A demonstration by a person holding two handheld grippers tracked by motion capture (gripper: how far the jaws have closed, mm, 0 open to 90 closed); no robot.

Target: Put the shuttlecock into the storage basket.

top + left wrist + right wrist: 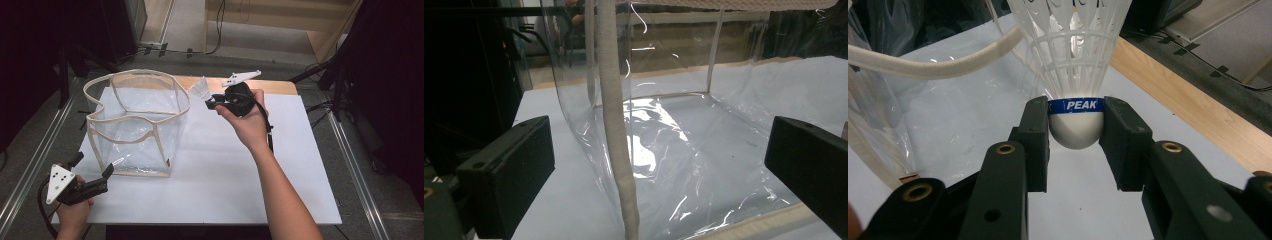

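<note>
1. Right gripper [1075, 135] clamps a white shuttlecock [1075, 75] by its cork, held just beside the rim of the clear bag [135, 125].
2. Left gripper [92, 177] waits wide and empty near the bag's front corner.
3. Pick-up looks done; dropping it inside seems left, and the bag appears empty, though glare blurs that.

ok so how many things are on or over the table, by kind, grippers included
shuttlecock: 1, white, held in the right gripper
clear bag with cream trim: 1, standing open on the table
grippers: 2, counting the left gripper near the bag's corner
total: 4
</note>
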